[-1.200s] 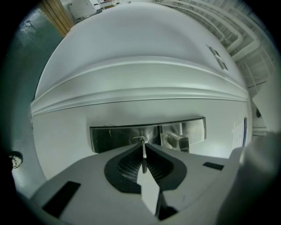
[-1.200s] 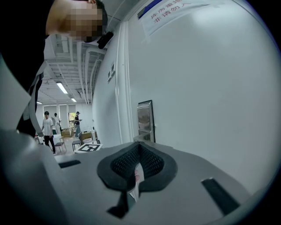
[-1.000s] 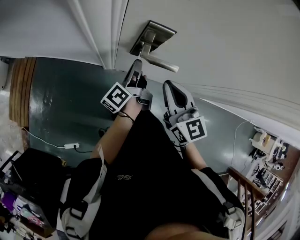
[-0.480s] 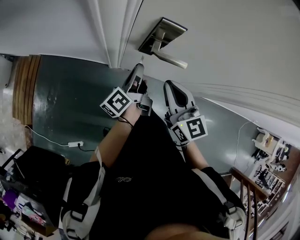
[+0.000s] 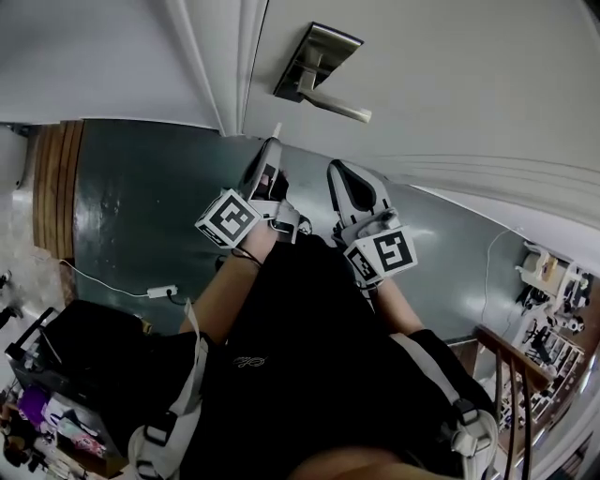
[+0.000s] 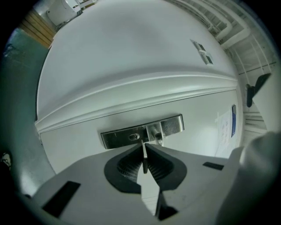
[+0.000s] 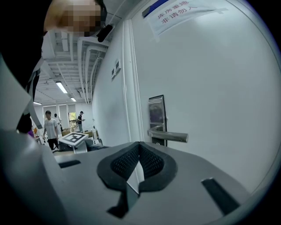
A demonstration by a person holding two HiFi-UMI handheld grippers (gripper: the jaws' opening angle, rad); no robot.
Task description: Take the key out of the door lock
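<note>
A steel lock plate (image 5: 317,58) with a lever handle (image 5: 335,105) sits on the white door (image 5: 450,84). My left gripper (image 5: 273,142) hangs just below it, shut on the thin key (image 6: 144,154), whose tip (image 5: 277,129) sticks out toward the door. In the left gripper view the keyhole (image 6: 133,136) looks empty, a short gap ahead of the key's tip. My right gripper (image 5: 336,171) is beside the left one, shut with nothing between its pads. In the right gripper view the lock plate (image 7: 156,117) and handle (image 7: 170,136) are beyond its jaws (image 7: 138,151).
The white door frame (image 5: 217,66) runs left of the lock. Below lies a green floor (image 5: 141,206) with a power strip and cable (image 5: 161,292). A wooden railing (image 5: 516,366) stands at the right. A paper notice (image 7: 184,11) hangs on the door. People stand far off (image 7: 51,127).
My left gripper has drawn a little back and down from the lock plate with the key in it. The right gripper has kept its place beside it.
</note>
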